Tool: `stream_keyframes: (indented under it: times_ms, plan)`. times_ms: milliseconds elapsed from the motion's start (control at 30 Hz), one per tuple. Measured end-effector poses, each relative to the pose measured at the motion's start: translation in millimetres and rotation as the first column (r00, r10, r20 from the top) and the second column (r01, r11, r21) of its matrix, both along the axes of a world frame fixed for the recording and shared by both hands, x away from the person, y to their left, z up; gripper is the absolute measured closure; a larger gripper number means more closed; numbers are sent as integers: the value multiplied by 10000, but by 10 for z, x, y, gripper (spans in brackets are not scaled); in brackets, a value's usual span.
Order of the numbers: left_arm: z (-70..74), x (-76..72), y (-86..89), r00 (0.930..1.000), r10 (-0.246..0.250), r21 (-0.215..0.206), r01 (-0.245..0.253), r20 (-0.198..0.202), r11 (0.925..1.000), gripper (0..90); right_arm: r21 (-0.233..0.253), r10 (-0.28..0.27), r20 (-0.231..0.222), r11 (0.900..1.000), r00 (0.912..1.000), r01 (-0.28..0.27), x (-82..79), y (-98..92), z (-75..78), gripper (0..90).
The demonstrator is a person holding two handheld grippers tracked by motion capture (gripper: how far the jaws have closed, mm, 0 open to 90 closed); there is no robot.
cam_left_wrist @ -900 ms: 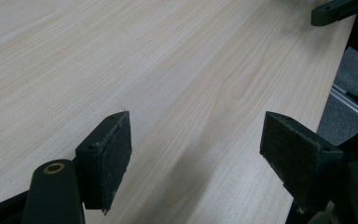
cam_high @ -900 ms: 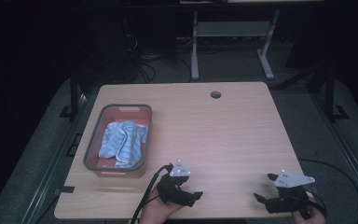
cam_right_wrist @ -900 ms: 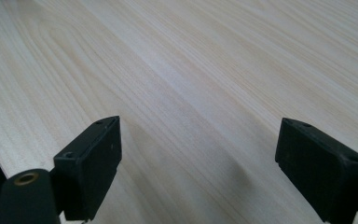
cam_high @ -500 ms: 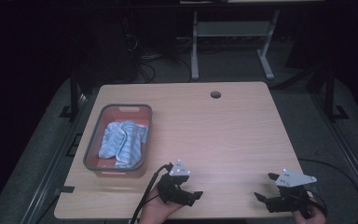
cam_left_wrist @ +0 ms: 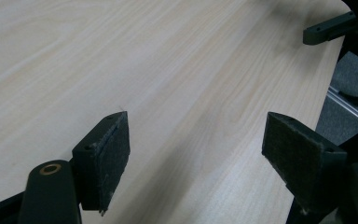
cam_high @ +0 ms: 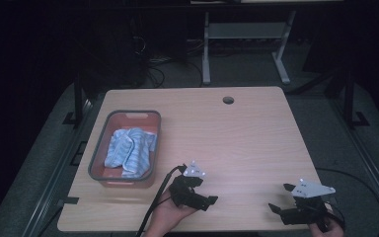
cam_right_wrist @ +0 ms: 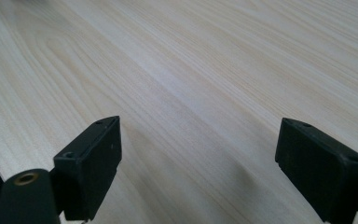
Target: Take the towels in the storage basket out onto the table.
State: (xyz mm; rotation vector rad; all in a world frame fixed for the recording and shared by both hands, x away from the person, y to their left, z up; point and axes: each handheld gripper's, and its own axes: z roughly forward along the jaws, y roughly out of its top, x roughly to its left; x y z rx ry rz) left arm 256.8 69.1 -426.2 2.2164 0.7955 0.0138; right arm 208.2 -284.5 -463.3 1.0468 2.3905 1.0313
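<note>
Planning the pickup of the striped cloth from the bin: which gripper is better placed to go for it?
Likely the left gripper: it sits just right of the bin holding the cloth, jaws open. The right gripper is at the table's far corner.

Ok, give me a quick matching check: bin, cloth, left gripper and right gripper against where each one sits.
Things:
1. bin
2. cloth
3. left gripper
4. right gripper

Places:
A. near edge of the table, right corner
B. lying inside the bin
C. left side of the table
D. near edge, just right of the bin

Pairs: 1-C, 2-B, 3-D, 4-A
</note>
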Motion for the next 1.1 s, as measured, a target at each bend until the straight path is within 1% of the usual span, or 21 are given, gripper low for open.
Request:
stream_keyframes:
  times_ms: [33, 67, 100, 133, 167, 200, 367, 467, 500, 533, 567, 633, 733, 767, 833, 867, 900, 933, 967, 1000, 1100]
  plan:
    - [35, 29, 4, 10000, -46, 67, 46, -10, 10000, 231, -9, -3, 12, 10000, 10000, 3, 1, -2, -1, 138]
    - [58, 48, 0, 10000, 19, -10, -19, -46, 10000, 230, -5, -18, 0, 10000, 10000, 18, -1, -4, -1, 139]
    - [89, 75, 7, 10000, -38, 51, 38, -79, 10000, 230, 2, -36, 3, 10000, 10000, 36, -3, -7, 1, 138]
    - [109, 91, 8, 10000, 11, 66, -10, -87, 10000, 230, 9, -59, 23, 10000, 10000, 59, -4, -9, 2, 139]
    - [158, 128, 14, 9999, 127, 206, -125, -94, 9997, 230, 8, -65, 41, 10000, 10000, 65, -3, -12, 2, 138]
    - [185, 150, 22, 9998, 147, 251, -145, -98, 9996, 230, 32, -85, 49, 10000, 10000, 85, 0, -16, 3, 138]
    - [293, 230, 52, 9997, 232, 185, -230, -82, 9996, 230, 45, -74, 41, 10000, 10000, 74, 1, -12, 1, 138]
    - [361, 289, 77, 9998, 187, 323, -183, -118, 9993, 228, 30, -87, -49, 10000, 10000, 87, 6, -5, -3, 138]
    - [382, 297, 78, 9996, 271, 310, -269, -81, 9992, 223, 17, -78, -46, 10000, 10000, 78, 5, -4, -2, 138]
    - [410, 312, 93, 9998, 174, 424, -171, -73, 9990, 220, 7, -77, -43, 10000, 10000, 78, 1, -2, -2, 138]
    - [431, 328, 106, 9998, 142, 387, -137, -116, 9992, 221, 14, -42, -37, 10000, 10000, 42, -2, -1, -1, 138]
    - [486, 362, 144, 9998, 174, 479, -172, -37, 9987, 220, -20, -28, 26, 10000, 10000, 28, -10, -4, 4, 138]
    - [540, 411, 192, 9995, 310, 403, -309, -7, 9987, 217, 32, -105, -61, 9999, 9999, 105, -7, -6, -3, 138]
    - [561, 429, 215, 9996, 272, 492, -273, 29, 9984, 216, 13, -110, -49, 9999, 9999, 110, -3, -5, -6, 138]
    - [595, 455, 245, 9990, 429, 476, -433, 86, 9979, 216, -29, -109, -53, 9999, 9999, 108, -3, 1, -5, 138]
    - [612, 469, 261, 9991, 400, 603, -406, 112, 9974, 216, -12, -83, -70, 10000, 9999, 83, -12, 12, 4, 138]
    - [628, 484, 274, 9987, 506, 556, -509, 85, 9972, 216, -71, -37, -29, 10000, 10000, 37, -13, 12, 7, 138]
    - [647, 508, 295, 9989, 471, 629, -476, 89, 9969, 216, -99, -4, 12, 10000, 10000, 4, -12, 15, 6, 138]
    - [664, 527, 308, 9984, 553, 676, -557, 88, 9962, 216, -104, 9, -5, 9999, 10000, -9, -11, 17, 4, 138]
    - [687, 550, 323, 9983, 571, 795, -579, 128, 9951, 216, -99, 36, 1, 9999, 10000, -36, -8, 18, 2, 138]
    - [761, 627, 378, 9968, 757, 870, -775, 238, 9932, 216, -95, 57, -17, 9999, 10000, -57, -8, 17, 5, 138]
